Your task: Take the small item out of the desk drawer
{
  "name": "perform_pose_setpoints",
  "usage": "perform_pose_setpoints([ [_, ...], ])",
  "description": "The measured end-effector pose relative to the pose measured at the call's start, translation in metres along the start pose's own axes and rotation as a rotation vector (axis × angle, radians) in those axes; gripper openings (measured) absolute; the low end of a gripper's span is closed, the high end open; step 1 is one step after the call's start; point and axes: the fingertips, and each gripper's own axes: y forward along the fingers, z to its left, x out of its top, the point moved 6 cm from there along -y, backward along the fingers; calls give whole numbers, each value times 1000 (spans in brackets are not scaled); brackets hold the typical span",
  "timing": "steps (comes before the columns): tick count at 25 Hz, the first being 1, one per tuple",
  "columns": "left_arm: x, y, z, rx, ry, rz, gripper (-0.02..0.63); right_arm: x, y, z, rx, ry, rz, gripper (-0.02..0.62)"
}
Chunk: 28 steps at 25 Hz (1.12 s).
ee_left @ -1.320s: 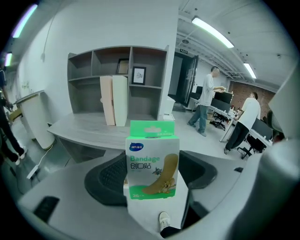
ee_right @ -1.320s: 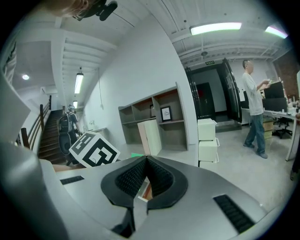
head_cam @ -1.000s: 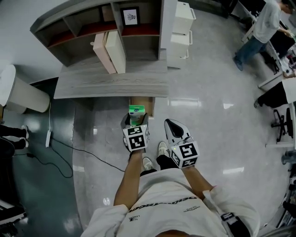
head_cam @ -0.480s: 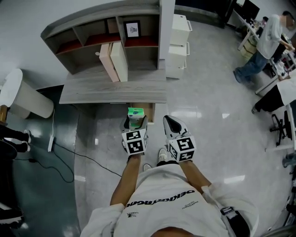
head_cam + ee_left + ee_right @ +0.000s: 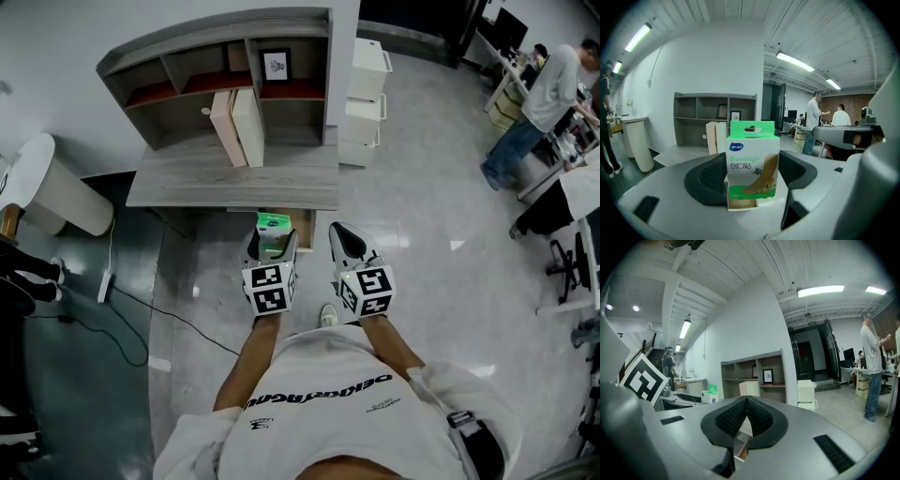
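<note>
A green and white bandage box (image 5: 273,228) stands upright between the jaws of my left gripper (image 5: 272,247), which is shut on its two sides. In the left gripper view the bandage box (image 5: 752,164) fills the middle, its printed front facing the camera, and the left gripper (image 5: 752,177) holds it above the desk's level. Just under the grey desk (image 5: 234,183) the open drawer (image 5: 303,225) shows its wooden inside beside the box. My right gripper (image 5: 349,246) hovers to the right, jaws shut with nothing between them. The right gripper (image 5: 746,401) view shows its pads pressed together.
On the desk stands a grey shelf unit (image 5: 187,84) with beige folders (image 5: 236,127) and a framed picture (image 5: 276,65). A white drawer cabinet (image 5: 367,94) stands right of it, a white round stand (image 5: 56,192) at the left. A cable (image 5: 141,300) runs over the floor. People stand at the far right.
Both grippers have risen, the left one carrying the bandage box up from the drawer. The right gripper stayed shut beside it.
</note>
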Motion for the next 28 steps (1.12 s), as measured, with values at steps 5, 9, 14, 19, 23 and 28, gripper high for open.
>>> perform_pose_setpoints([
  [5,10,-13,0,13,1,-43,357,12,0,4,15,-12,-31,32],
  [9,18,-22,-1,21,4,-79,356,18,1,7,29,-13,-44,32],
  [14,22,-27,1,32,15,-108,356,21,3,9,32,-27,-59,32],
  [19,22,-28,-2,27,15,-119,357,21,4,7,31,-29,-61,32],
  [23,22,-26,-5,25,18,-127,357,20,5,3,36,-4,-59,32],
  [28,25,-23,-5,27,17,-136,357,19,9,-4,32,13,-52,32],
])
